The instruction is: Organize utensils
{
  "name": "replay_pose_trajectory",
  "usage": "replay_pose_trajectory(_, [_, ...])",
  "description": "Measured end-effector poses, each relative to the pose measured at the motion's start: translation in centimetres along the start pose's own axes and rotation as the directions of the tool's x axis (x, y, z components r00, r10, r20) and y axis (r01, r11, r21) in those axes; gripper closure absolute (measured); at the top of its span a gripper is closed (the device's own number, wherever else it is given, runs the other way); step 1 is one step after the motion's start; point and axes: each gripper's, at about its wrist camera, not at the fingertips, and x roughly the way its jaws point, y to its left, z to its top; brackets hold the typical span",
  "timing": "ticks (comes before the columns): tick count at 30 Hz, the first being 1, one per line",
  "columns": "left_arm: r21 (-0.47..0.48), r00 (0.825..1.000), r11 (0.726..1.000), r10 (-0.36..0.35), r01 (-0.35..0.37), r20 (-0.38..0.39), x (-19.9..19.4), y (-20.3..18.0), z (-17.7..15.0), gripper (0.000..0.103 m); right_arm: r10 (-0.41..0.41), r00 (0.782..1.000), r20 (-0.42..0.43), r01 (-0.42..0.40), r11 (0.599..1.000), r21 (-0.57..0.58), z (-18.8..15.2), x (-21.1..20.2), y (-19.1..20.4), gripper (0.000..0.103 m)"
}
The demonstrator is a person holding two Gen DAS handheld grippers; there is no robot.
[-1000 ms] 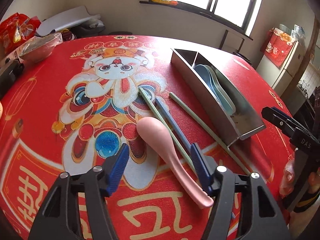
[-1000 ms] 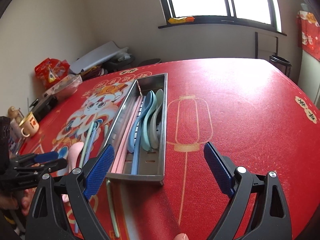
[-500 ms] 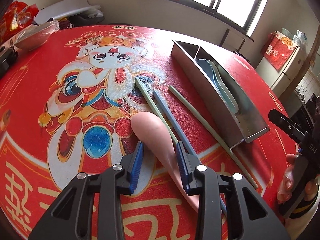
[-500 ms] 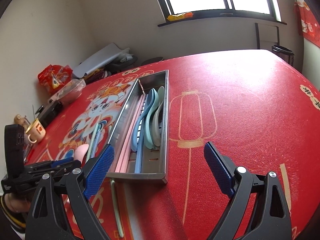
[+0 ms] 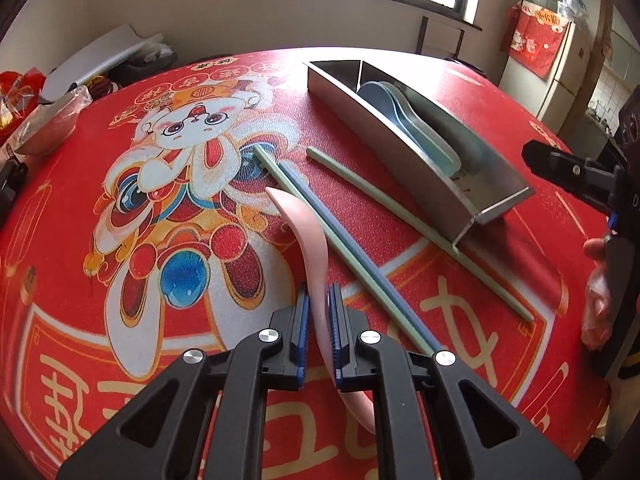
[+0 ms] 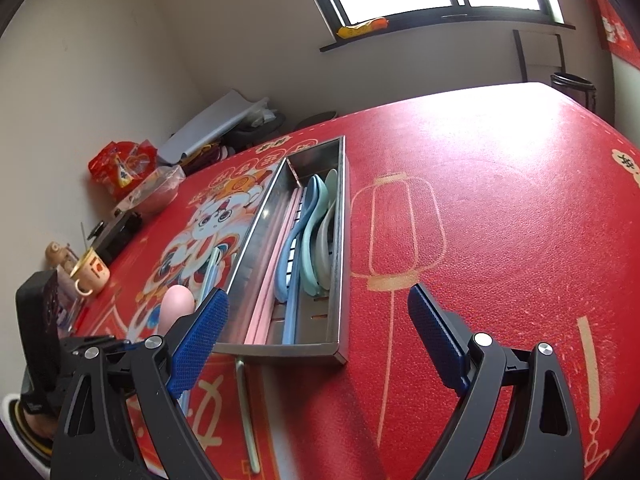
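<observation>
My left gripper (image 5: 318,300) is shut on the handle of a pink spoon (image 5: 308,240), which stands on its edge with its bowl pointing away over the red tablecloth. Beside it lie a green chopstick (image 5: 320,220), a blue chopstick (image 5: 352,256) and a second green chopstick (image 5: 400,216). A metal utensil tray (image 5: 400,148) to the right holds blue and green spoons (image 6: 312,216) and pink chopsticks (image 6: 276,256). My right gripper (image 6: 316,316) hovers open just above the tray's (image 6: 256,248) near end, with nothing between its fingers. The pink spoon (image 6: 176,304) shows at its left.
A mug (image 6: 92,274), a black box and a red snack bag (image 6: 120,164) stand along the table's left edge, with a covered bowl (image 5: 48,124) nearby. Bare red cloth with a lantern print (image 6: 480,220) lies right of the tray. A fridge (image 5: 556,76) stands beyond the table.
The left jaws have closed from wide apart onto the pink spoon's handle, and the spoon has turned from flat onto its edge. The right gripper stays open and has rolled a little.
</observation>
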Motion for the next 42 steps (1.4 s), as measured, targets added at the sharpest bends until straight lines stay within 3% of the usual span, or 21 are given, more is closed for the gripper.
replay_pose_trajectory(8, [0.019,1.000,0.999,0.029,-0.029,0.001,-1.3,0.7,-1.6,0.094,0.025,0.999,-0.036,-0.025,1.000,-0.003,-0.1,0.1,0.4,0.015])
replay_pose_trajectory(16, [-0.006,0.999,0.999,0.048,-0.048,0.013,-2.6,2.4,-3.3,0.095,0.003,0.991,-0.134,-0.027,0.985,-0.171,-1.5,0.0,3.0,0.016])
replay_pose_trajectory(18, [-0.012,0.998,0.998,0.056,-0.056,0.020,-2.8,2.9,-3.6,0.095,-0.020,0.988,-0.156,-0.014,0.977,-0.215,-2.1,0.0,3.7,0.026])
replay_pose_trajectory(20, [-0.026,0.998,0.998,0.050,-0.049,0.027,-3.0,3.3,-3.9,0.095,-0.055,0.982,-0.178,0.009,0.968,-0.251,-2.6,0.1,4.2,0.028])
replay_pose_trajectory(22, [-0.040,0.998,0.998,0.043,-0.042,0.037,-3.1,3.6,-4.1,0.095,-0.041,0.976,-0.213,-0.017,0.965,-0.263,-3.0,0.3,4.5,0.040])
replay_pose_trajectory(26, [-0.040,0.998,0.999,0.036,-0.034,0.048,-3.2,3.6,-4.3,0.095,-0.063,0.967,-0.247,-0.009,0.960,-0.279,-3.7,0.1,5.1,0.042])
replay_pose_trajectory(32, [-0.040,0.999,0.999,0.013,-0.011,0.050,-3.2,3.5,-4.4,0.094,-0.078,0.945,-0.316,-0.022,0.953,-0.301,-4.6,1.2,6.3,0.064])
replay_pose_trajectory(38, [-0.053,0.999,0.999,-0.004,0.007,0.053,-3.1,3.9,-4.4,0.095,-0.108,0.934,-0.341,-0.018,0.938,-0.346,-4.8,2.7,8.0,0.077])
replay_pose_trajectory(42, [-0.070,0.998,0.997,-0.026,0.030,0.056,-3.2,4.3,-4.4,0.094,-0.145,0.928,-0.343,0.006,0.927,-0.375,-4.8,3.3,8.3,0.094])
